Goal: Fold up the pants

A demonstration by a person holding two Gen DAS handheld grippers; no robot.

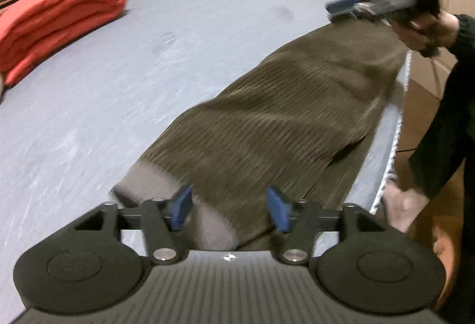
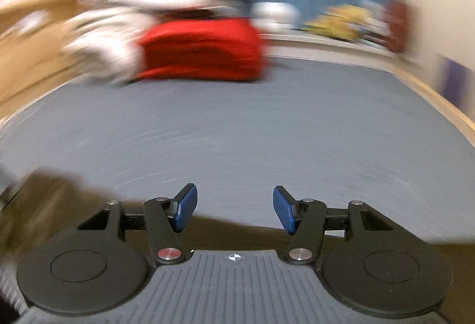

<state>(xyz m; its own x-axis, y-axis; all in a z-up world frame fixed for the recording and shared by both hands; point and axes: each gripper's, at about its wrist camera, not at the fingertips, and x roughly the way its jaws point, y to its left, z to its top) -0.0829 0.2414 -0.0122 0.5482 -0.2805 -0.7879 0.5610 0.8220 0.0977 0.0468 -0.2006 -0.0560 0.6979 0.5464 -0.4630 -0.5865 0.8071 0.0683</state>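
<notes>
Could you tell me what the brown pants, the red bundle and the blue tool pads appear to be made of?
Pants: likely ribbed knit or corduroy, matte; fine parallel ridges run along them, with a smoother grey band at the near end.
Red bundle: soft, thick fabric, perhaps fleece or a quilt; it folds into rounded, puffy layers.
Pads: probably rubber or textured plastic; a fine dotted grip pattern shows.

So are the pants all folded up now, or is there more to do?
Not all done. The brown pants already lie long and flat near the edge of the grey bed, seemingly one leg on the other. Nothing is in hand: the left claw and the right claw are both open and empty. The pants are still stretched out full length, so folding them shorter is likely what's left.
</notes>
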